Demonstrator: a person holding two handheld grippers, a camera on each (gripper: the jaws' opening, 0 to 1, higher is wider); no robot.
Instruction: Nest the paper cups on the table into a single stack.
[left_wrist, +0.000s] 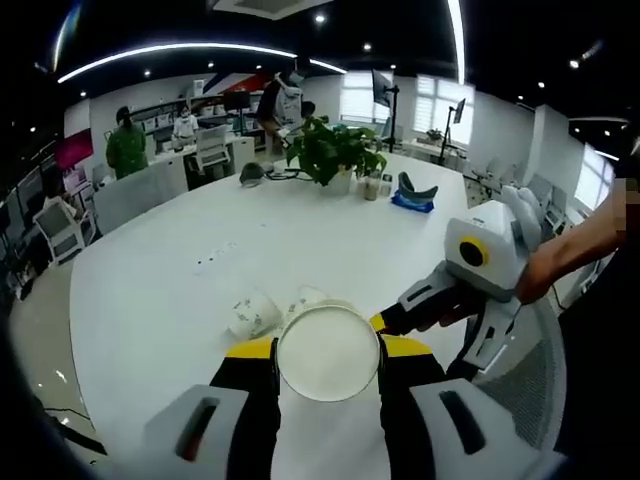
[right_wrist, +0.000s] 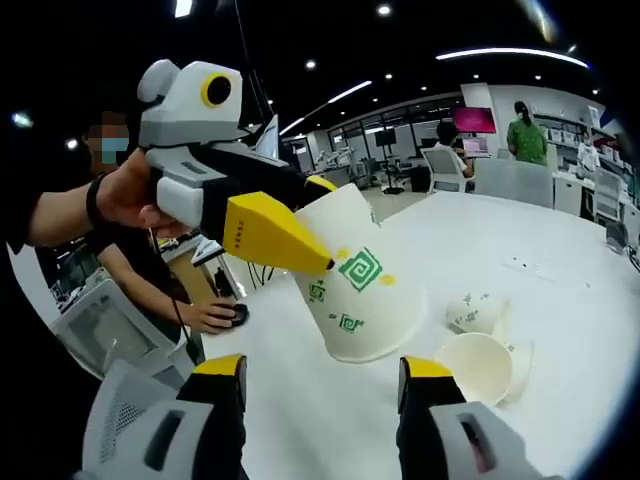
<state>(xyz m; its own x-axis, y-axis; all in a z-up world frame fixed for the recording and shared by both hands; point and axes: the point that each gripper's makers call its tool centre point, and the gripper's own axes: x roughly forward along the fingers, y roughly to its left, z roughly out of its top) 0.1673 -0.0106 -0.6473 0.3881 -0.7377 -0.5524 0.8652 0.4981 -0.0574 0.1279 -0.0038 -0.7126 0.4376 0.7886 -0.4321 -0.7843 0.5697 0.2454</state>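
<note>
The left tongs (left_wrist: 328, 352) pinch a white cup (right_wrist: 362, 282) with green marks, held tilted above the surface (left_wrist: 180, 290), its open mouth facing the left camera. The right tongs (right_wrist: 322, 372) hang spread just below it, gripping nothing. 3 more cups (right_wrist: 485, 340) lie tipped together on the surface beyond. A plant (left_wrist: 330, 150) stands further off, well clear.

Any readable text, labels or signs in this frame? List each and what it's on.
No readable words or numbers.
Held cup: green square-spiral prints, a pattern, not letters.
Cups lying on the table: green marks too small to read.
Pink wall screen: too blurred to read.
</note>
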